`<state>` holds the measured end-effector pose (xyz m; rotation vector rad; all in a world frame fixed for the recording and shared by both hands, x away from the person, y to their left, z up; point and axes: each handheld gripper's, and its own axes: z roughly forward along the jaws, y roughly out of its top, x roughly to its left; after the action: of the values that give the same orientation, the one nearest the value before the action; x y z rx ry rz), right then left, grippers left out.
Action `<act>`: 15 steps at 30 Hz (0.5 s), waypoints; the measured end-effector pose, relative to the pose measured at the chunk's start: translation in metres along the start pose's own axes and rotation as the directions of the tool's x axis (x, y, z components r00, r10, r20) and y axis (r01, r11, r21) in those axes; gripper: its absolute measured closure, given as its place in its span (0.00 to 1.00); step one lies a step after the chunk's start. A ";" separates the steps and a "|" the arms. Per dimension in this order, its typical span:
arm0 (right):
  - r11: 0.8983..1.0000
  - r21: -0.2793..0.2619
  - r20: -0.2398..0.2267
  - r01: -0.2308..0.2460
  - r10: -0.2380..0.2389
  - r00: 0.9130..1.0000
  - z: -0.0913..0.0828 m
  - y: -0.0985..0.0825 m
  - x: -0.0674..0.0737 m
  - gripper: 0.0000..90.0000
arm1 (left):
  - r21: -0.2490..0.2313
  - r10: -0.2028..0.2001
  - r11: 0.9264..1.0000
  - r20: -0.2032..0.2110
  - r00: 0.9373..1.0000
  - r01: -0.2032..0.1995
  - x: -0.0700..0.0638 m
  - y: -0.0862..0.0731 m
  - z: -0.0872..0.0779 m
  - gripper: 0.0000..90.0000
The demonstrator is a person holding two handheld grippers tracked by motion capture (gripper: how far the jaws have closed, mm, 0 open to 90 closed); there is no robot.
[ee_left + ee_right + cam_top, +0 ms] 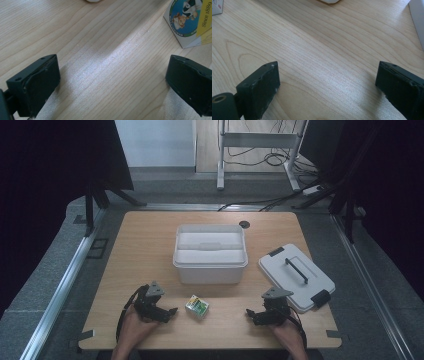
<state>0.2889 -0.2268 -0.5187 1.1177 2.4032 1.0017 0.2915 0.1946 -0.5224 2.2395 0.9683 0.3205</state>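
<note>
My left tool [172, 311] wide, empty | right tool [248, 313] wide, empty | carton [197, 305] at my left tool's 3 o'clock, on the surface [150, 245]

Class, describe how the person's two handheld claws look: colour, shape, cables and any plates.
Each claw, left claw and right claw, is black with two blocky, flat-faced jaws, a grey three-cornered plate on top and a black cable trailing back. No sleeves visible.

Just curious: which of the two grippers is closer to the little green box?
The left gripper. The small box lies just beyond its tips, while the right gripper sits farther off, nearer the white lid.
</note>
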 end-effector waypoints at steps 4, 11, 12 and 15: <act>1.000 0.005 -0.018 -0.015 0.015 1.000 -0.001 0.001 -0.001 0.03 | 0.000 0.000 1.000 0.000 1.000 0.000 0.000 0.000 0.000 0.00; 1.000 -0.009 -0.031 0.018 -0.018 0.999 -0.007 0.006 0.002 0.03 | 0.000 0.000 1.000 0.001 1.000 0.000 0.000 0.000 0.000 0.00; 1.000 -0.012 -0.034 0.022 -0.022 0.999 -0.008 0.006 0.002 0.02 | 0.000 0.000 1.000 0.001 1.000 0.000 0.000 0.000 0.000 0.00; 1.000 -0.019 -0.062 0.025 -0.026 0.998 -0.010 0.011 0.007 0.01 | 0.000 0.000 1.000 0.001 1.000 0.000 0.000 0.000 0.000 0.00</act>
<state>0.2853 -0.2205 -0.5037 1.0620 2.4455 1.0629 0.2917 0.1946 -0.5223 2.2399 0.9679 0.3198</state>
